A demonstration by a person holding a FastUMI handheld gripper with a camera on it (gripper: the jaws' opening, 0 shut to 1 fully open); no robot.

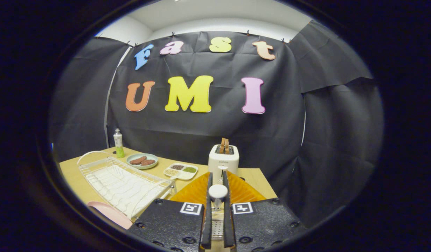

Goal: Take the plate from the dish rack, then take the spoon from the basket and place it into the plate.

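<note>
My gripper (217, 175) is shut on a white spoon (218, 192). The spoon's round end stands up between the two fingers, and its stem runs down between them. Right behind the fingers lies the orange ribbed basket (241, 190). To the left of the fingers the pink plate (110, 213) lies flat on the wooden table (73, 182), in front of the near end of the white wire dish rack (124, 183). The rack holds no dishes.
A white toaster (223, 159) with toast in it stands beyond the basket. Behind the rack are a blue-green plate with two brown patties (142, 161), a divided white snack tray (181, 170) and a small green bottle (118, 142). The table ends just right of the basket.
</note>
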